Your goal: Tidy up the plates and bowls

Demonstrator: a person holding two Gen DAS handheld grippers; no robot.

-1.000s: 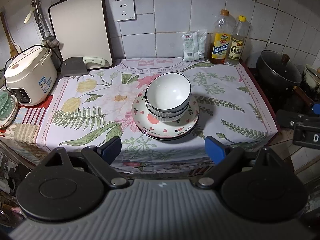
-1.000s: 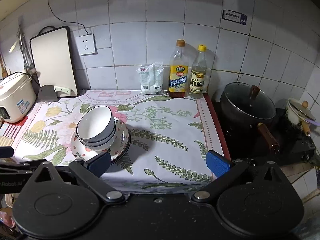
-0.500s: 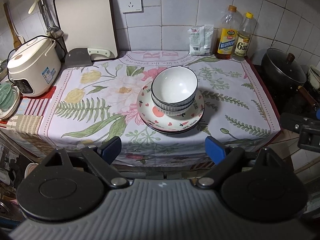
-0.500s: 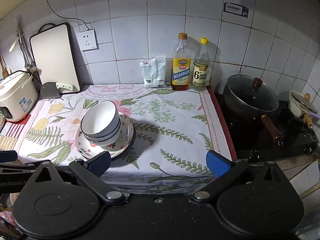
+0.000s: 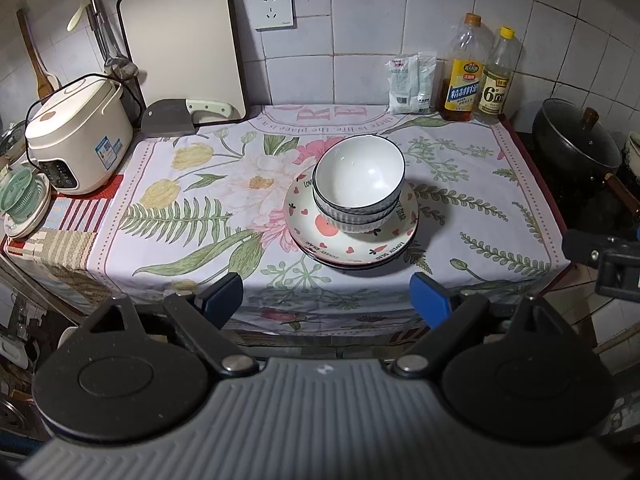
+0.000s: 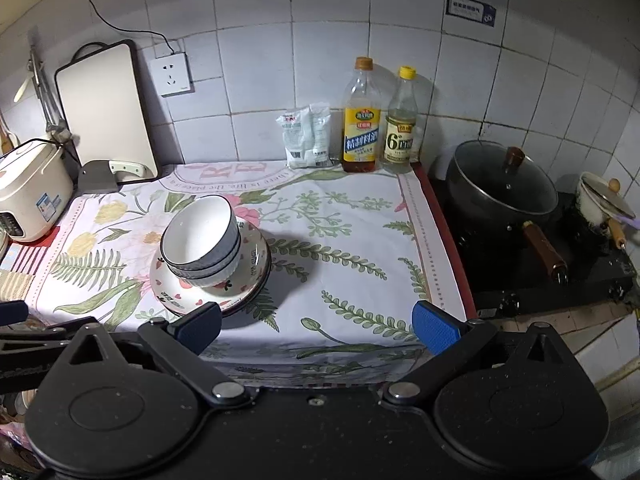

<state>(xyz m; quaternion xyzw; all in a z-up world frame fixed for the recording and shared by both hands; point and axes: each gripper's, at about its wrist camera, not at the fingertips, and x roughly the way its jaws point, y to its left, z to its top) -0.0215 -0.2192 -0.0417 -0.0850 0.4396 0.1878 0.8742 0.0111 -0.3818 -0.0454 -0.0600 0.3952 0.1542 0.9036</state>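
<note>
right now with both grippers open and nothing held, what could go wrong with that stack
The bowls sit off-centre on the plates, so lifting the plates alone may tip them. The tablecloth overhangs the front edge, and a low hand-held gripper, left or right, could snag it and drag the stack. The pot crowds the right side.

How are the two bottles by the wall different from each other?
The oil bottle has an orange cap; the vinegar bottle has a yellow cap. The oil bottle is taller and wider, the vinegar bottle slimmer. The oil bottle holds a dark amber layer at its bottom; the vinegar bottle's liquid looks clear. The oil bottle has a yellow and blue label, the vinegar bottle a pale label with a big 6. Both stand upright, side by side, against the tiled wall.
</note>
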